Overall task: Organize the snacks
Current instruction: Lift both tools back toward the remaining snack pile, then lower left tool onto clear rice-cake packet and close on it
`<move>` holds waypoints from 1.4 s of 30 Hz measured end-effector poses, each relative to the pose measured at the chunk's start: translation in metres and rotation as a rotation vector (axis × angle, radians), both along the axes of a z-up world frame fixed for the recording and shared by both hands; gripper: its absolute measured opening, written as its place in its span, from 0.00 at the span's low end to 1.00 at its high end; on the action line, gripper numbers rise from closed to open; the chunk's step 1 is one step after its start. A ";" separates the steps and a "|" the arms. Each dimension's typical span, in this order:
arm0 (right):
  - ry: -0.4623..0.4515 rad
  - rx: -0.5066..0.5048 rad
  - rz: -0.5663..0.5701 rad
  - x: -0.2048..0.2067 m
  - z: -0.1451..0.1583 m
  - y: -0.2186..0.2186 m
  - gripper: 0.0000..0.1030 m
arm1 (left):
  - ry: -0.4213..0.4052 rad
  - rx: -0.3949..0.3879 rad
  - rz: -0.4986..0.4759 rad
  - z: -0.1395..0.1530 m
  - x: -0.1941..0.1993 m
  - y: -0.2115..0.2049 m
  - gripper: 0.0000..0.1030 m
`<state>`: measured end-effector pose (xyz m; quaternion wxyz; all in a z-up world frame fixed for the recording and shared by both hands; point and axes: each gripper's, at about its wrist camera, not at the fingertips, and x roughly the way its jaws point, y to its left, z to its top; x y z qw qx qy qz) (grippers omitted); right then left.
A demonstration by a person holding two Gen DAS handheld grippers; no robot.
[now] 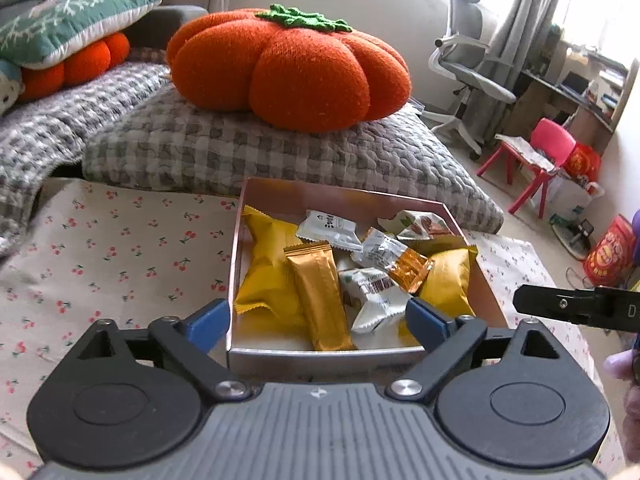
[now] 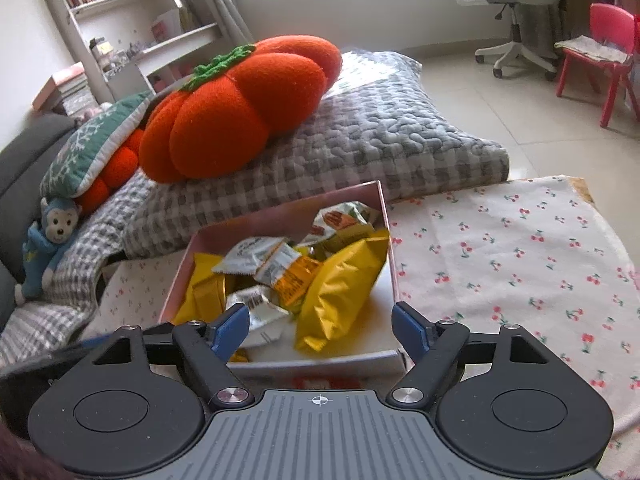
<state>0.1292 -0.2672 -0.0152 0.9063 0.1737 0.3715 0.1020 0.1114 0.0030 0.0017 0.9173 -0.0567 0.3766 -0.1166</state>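
A pink-walled open box stands on a cherry-print cloth and holds several wrapped snacks: yellow packets, an orange-gold bar, white packets and a small orange one. My left gripper is open and empty, its blue pads spread over the box's near edge. My right gripper is open and empty, also at the box's near edge. The right gripper's black finger shows at the right of the left wrist view.
The cherry-print cloth covers the table on both sides of the box. Behind it lie a grey checked quilt and an orange pumpkin cushion. A red chair and an office chair stand on the floor beyond.
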 end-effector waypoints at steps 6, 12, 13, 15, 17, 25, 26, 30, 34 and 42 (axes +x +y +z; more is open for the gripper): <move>-0.011 -0.043 0.022 -0.021 0.001 -0.006 0.85 | 0.019 0.058 -0.003 0.000 -0.016 -0.004 0.99; -0.010 -0.086 0.042 -0.038 -0.003 -0.011 0.87 | 0.033 0.081 -0.021 -0.009 -0.032 -0.006 0.99; -0.015 -0.104 0.050 -0.041 -0.004 -0.011 0.88 | 0.030 0.090 -0.026 -0.010 -0.035 -0.007 0.99; -0.024 -0.139 0.067 -0.047 -0.006 -0.011 0.88 | 0.030 0.111 -0.031 -0.013 -0.040 -0.008 0.99; -0.028 -0.161 0.079 -0.052 -0.009 -0.013 0.89 | 0.036 0.127 -0.035 -0.017 -0.044 -0.008 0.99; -0.012 -0.231 0.091 -0.072 -0.026 -0.028 0.90 | 0.054 0.174 -0.065 -0.033 -0.060 -0.012 0.99; -0.009 -0.235 0.092 -0.074 -0.028 -0.029 0.90 | 0.056 0.176 -0.072 -0.035 -0.062 -0.014 0.99; 0.004 -0.258 0.110 -0.083 -0.037 -0.031 0.91 | 0.049 0.170 -0.093 -0.043 -0.069 -0.021 0.99; 0.016 -0.285 0.138 -0.090 -0.048 -0.028 0.91 | 0.041 0.154 -0.121 -0.050 -0.073 -0.032 0.97; 0.022 -0.331 0.197 -0.098 -0.059 -0.018 0.92 | 0.026 0.149 -0.164 -0.055 -0.070 -0.055 0.81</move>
